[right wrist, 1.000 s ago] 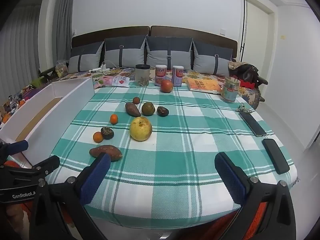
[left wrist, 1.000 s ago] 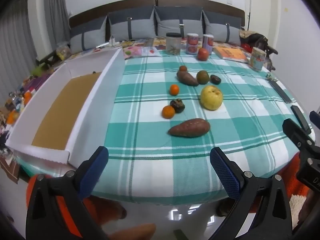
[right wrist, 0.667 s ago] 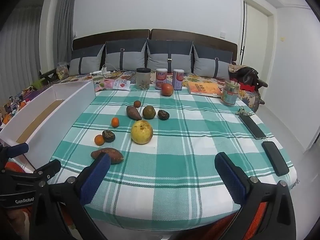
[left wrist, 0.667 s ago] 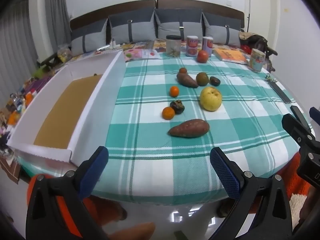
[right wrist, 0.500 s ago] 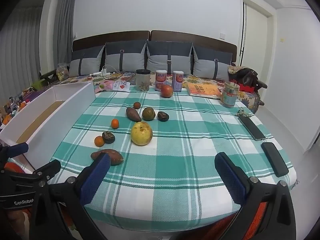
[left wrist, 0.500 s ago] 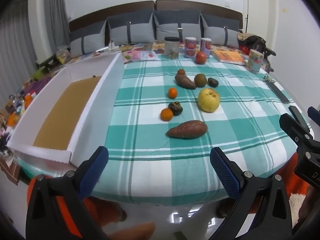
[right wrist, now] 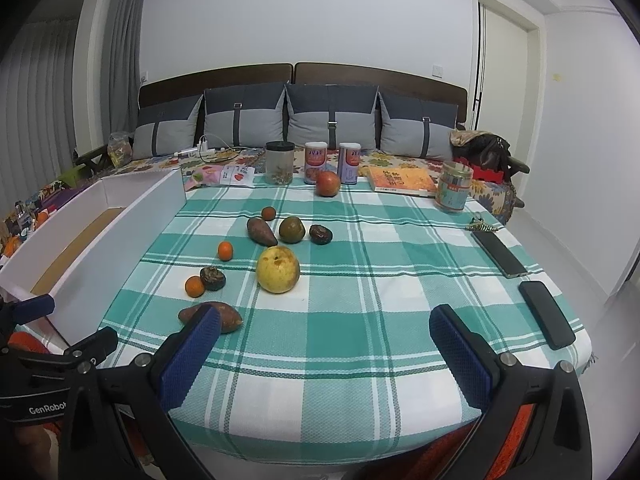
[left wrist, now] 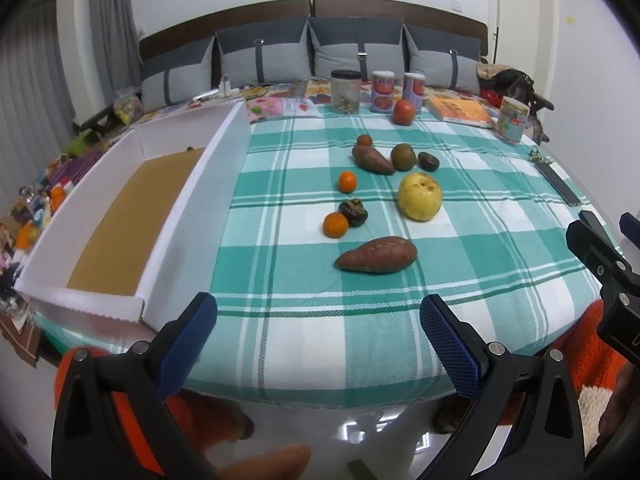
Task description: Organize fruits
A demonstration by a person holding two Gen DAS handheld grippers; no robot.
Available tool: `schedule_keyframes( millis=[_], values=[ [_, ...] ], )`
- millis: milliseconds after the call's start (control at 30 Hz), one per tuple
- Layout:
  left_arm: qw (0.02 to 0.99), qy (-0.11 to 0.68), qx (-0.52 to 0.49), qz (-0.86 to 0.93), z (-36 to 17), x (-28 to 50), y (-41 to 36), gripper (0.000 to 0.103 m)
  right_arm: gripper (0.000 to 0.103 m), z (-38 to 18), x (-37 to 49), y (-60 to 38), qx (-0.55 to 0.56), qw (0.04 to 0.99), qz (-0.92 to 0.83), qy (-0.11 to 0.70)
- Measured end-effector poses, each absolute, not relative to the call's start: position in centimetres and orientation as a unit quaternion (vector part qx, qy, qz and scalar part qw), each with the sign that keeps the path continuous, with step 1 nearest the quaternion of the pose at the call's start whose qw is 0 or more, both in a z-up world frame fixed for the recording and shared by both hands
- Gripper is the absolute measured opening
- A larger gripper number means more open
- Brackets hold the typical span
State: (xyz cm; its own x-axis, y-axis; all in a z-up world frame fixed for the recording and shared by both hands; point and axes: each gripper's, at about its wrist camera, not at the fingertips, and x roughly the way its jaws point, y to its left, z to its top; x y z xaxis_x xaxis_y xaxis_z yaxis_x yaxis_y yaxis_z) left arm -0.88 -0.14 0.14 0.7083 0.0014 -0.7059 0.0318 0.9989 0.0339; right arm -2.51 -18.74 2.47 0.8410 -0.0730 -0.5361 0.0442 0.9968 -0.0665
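Observation:
Fruit lies loose on a green checked tablecloth (left wrist: 280, 280): a yellow pear (left wrist: 420, 197) (right wrist: 278, 269), a near sweet potato (left wrist: 376, 260) (right wrist: 228, 317), a far sweet potato (left wrist: 372, 160), small oranges (left wrist: 335, 225) (left wrist: 347, 181), a dark wrinkled fruit (left wrist: 353, 212), a green fruit (left wrist: 403, 156) and a red apple (left wrist: 403, 112). A white box (left wrist: 192, 200) with a brown floor stands at the left. My left gripper (left wrist: 318, 340) is open, empty, at the near table edge. My right gripper (right wrist: 326, 354) is open, empty, right of it.
Jars and cans (right wrist: 316, 162), a book (right wrist: 400, 179) and a tin (right wrist: 454, 192) line the far edge. Two phones (right wrist: 546, 314) (right wrist: 498, 254) and keys (right wrist: 480, 224) lie at the right. A sofa with grey cushions (right wrist: 332, 120) is behind.
Both views shifted only slightly, the fruit sitting a little lower in the right wrist view. Both grippers stay open and no fruit has moved.

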Motion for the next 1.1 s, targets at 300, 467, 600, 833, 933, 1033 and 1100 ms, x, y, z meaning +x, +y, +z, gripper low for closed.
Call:
schedule_keyframes(
  millis=[300,467,600,833,933,1033,1100],
  values=[
    [0.92,0.392,0.019,-0.009,-0.4,-0.8,0.1,0.102,0.103,2.0,-2.5,-18.0,-0.037,0.957,-0.024,0.287],
    [0.919,0.394,0.02,-0.009,-0.5,-0.8,0.1,0.102,0.103,1.8,-2.4,-17.7,-0.041,0.956,-0.022,0.289],
    [0.919,0.394,0.02,-0.009,-0.5,-0.7,0.1,0.102,0.103,1.6,-2.4,-17.6,-0.043,0.956,-0.021,0.291],
    [0.917,0.398,0.021,-0.01,-0.7,-0.7,-0.1,0.102,0.103,1.5,-2.3,-17.5,-0.043,0.955,-0.02,0.294],
    [0.917,0.399,0.021,-0.009,-0.8,-0.7,-0.1,0.102,0.103,1.3,-2.2,-17.3,-0.045,0.954,-0.018,0.296],
    [0.916,0.4,0.012,-0.011,-0.8,-0.7,0.1,0.102,0.103,1.2,-2.0,-17.3,-0.046,0.953,-0.021,0.3],
    [0.916,0.401,0.005,-0.017,-0.9,-0.7,0.1,0.102,0.103,1.3,-2.0,-17.1,-0.048,0.952,-0.021,0.301]
  ],
)
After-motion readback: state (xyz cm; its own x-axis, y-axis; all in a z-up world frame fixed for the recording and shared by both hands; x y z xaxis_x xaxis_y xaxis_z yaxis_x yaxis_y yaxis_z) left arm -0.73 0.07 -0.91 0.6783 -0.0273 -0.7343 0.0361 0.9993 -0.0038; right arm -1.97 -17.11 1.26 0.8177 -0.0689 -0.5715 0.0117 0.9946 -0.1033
